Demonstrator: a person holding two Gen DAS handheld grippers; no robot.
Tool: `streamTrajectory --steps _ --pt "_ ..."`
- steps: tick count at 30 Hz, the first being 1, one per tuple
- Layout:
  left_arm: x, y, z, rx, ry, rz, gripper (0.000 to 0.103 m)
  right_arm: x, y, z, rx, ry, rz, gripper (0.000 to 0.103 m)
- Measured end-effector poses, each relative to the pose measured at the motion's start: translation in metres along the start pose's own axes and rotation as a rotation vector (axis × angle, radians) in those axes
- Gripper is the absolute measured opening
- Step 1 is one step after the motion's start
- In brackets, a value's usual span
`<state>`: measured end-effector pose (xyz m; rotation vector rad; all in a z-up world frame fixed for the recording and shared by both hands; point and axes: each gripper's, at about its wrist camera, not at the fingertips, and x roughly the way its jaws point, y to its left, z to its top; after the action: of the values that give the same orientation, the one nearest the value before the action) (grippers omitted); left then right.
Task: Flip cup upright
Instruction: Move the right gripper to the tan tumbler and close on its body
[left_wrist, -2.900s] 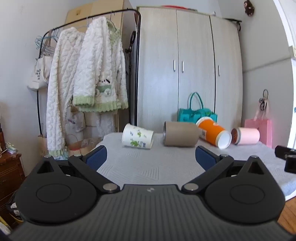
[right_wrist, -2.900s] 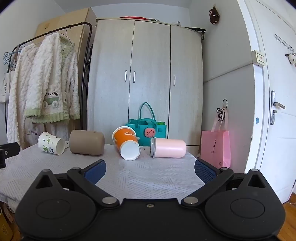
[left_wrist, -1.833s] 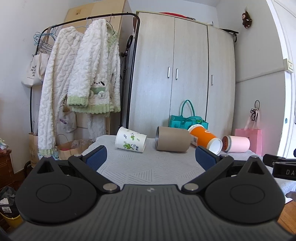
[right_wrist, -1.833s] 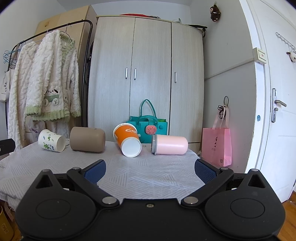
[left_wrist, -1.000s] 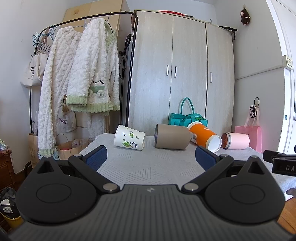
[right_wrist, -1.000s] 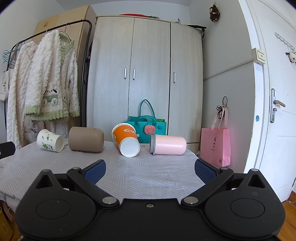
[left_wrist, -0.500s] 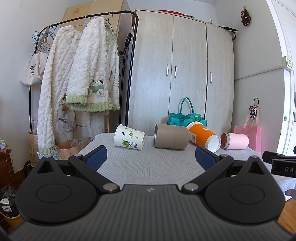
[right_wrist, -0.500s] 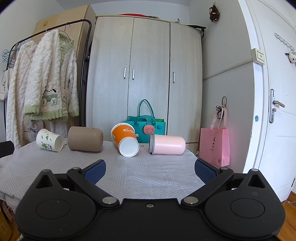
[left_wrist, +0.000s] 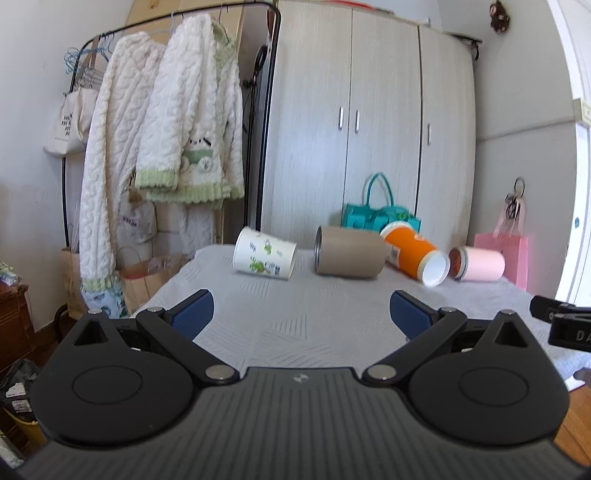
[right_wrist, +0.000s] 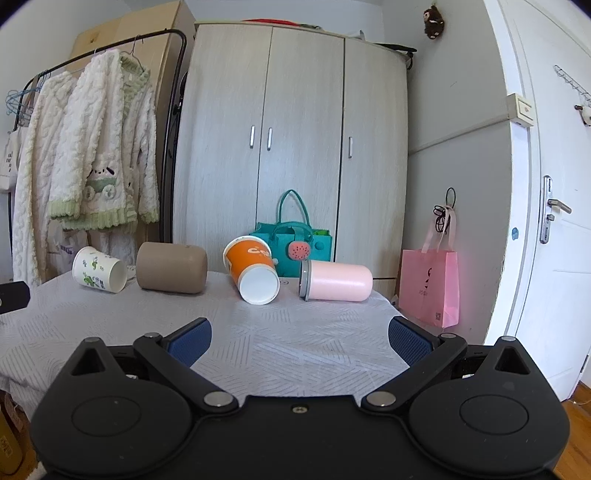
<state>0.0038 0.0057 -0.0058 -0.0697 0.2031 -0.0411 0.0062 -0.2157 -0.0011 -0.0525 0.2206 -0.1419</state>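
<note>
Four cups lie on their sides in a row near the far edge of the table (right_wrist: 110, 332). Taking the brown cup (right_wrist: 171, 267) as marker: the white printed cup (right_wrist: 99, 275) lies just to its left, the orange cup (right_wrist: 253, 271) to its right, and the pink cup (right_wrist: 336, 280) beyond that. None stands upright, so the task looks unstarted. The left gripper (left_wrist: 301, 314) and right gripper (right_wrist: 300, 338) hover well short of the row, both with jaws spread wide and empty.
</note>
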Motion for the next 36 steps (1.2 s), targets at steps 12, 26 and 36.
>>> streamTrajectory --steps 12,26,36 --pt "0.047 0.006 0.047 0.010 0.315 -0.022 0.103 0.017 -0.012 0.054 -0.205 0.061 0.281 0.103" --pt "0.108 0.008 0.106 -0.037 0.429 -0.180 0.103 0.078 0.015 0.137 -0.509 0.138 0.649 0.103" --pt "0.168 0.021 0.102 -0.162 0.508 -0.242 0.103 0.137 0.061 0.159 -0.682 0.205 0.805 0.102"
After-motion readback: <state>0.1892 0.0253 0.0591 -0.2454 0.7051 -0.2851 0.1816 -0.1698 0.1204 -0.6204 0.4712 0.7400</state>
